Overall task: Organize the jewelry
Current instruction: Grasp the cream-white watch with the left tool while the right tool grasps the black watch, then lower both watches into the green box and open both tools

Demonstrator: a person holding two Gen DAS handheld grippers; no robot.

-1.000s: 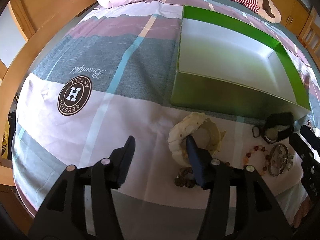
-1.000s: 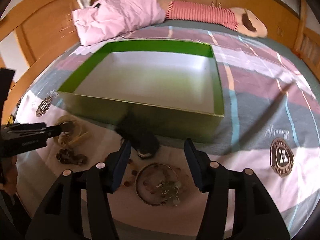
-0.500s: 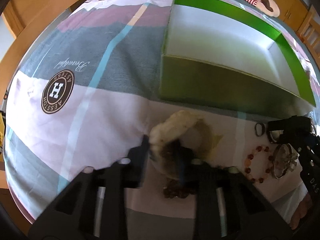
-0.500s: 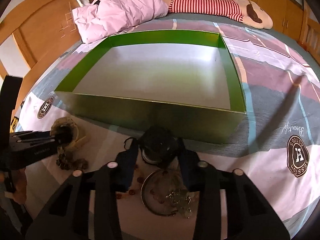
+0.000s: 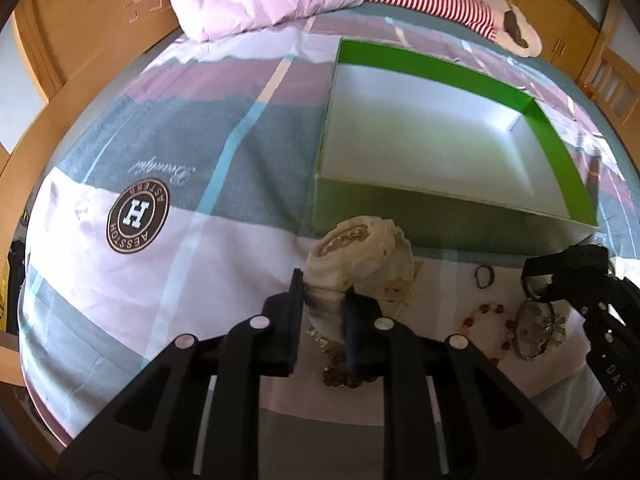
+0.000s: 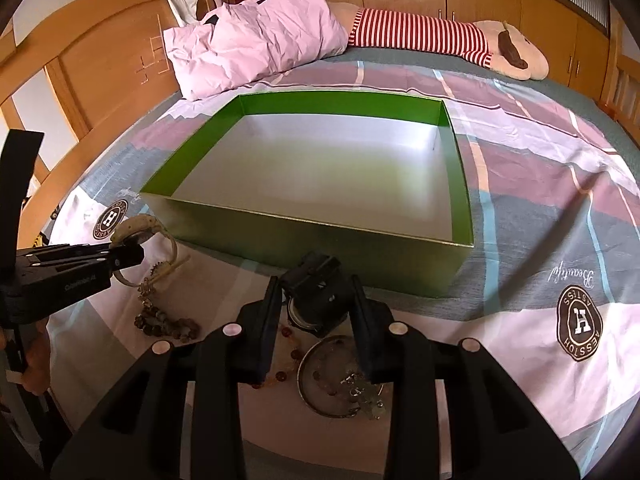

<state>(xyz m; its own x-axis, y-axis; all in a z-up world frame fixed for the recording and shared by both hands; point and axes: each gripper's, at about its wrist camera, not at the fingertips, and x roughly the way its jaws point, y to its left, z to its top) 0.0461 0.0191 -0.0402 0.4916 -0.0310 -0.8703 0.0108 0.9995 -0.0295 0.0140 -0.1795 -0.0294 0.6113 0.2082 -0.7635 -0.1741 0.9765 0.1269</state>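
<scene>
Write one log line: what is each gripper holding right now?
left gripper: shut on cream watch | right gripper: shut on black watch | green box: empty

The open box point(image 6: 316, 236) has bright green walls and a plain white floor. It rests on a bedsheet point(image 5: 168, 152) checked in broad blocks of white, grey-teal and dusty mauve, crossed by thin pale blue and cream stripes, with round brown-and-white "H" emblems point(image 5: 138, 216). Near the sheet's front edge lie a cream watch point(image 5: 356, 256), a black watch point(image 6: 316, 300), a red and amber bead bracelet point(image 5: 486, 330), a dull brown bead string point(image 6: 166, 322) and a silvery bangle point(image 6: 340, 380). Both grippers are black. At the head edge sit a pale pink pillow point(image 6: 256, 48) and a red-and-white striped plush toy point(image 6: 420, 36); the bed frame point(image 6: 100, 60) is honey-coloured wood.
</scene>
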